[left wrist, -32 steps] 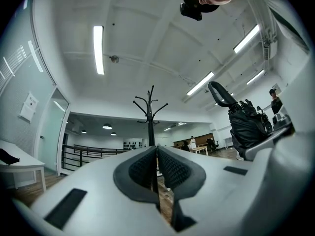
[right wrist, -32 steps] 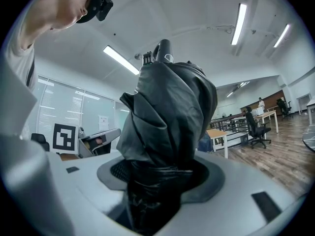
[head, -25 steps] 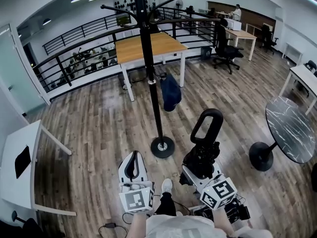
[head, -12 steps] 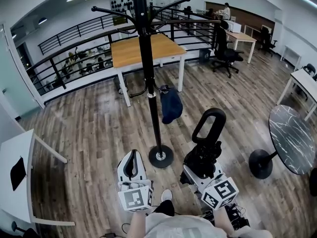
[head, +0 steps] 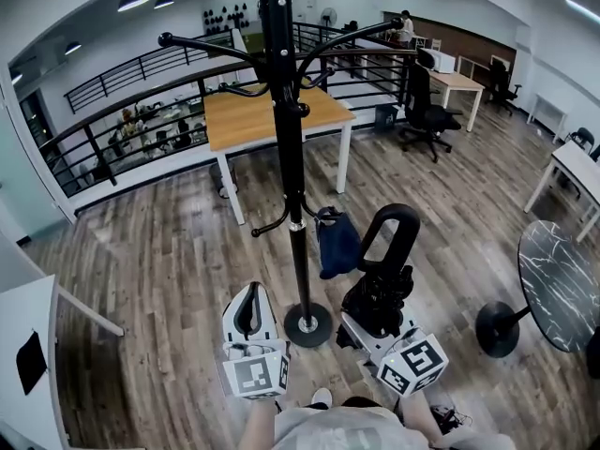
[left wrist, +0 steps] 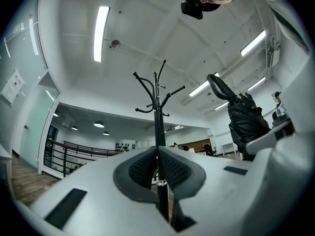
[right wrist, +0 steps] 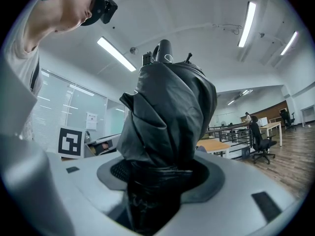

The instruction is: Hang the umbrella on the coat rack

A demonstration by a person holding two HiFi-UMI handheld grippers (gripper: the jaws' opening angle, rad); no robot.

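Wood-plank floor (head: 169, 242); open office, black railing (head: 122, 129) far left.
Count: one black coat rack (head: 292, 176), centre; one folded black umbrella (head: 384, 284); one dark blue bag (head: 337, 244) on a low hook of the rack.
Right gripper (head: 372, 312): jaws pinch the umbrella's bundled canopy, loop handle up, just right of the rack base.
Left gripper (head: 251, 293): jaws pressed together, nothing between.

There is one black coat rack (head: 291, 157) and one dark blue bag (head: 336, 242). One folded black umbrella (head: 384, 289) shows. The grippers number two, the left gripper (head: 249, 298) and the right gripper (head: 367, 319). One wood-topped table (head: 244, 115) and one round marble-topped table (head: 562, 284) stand behind.
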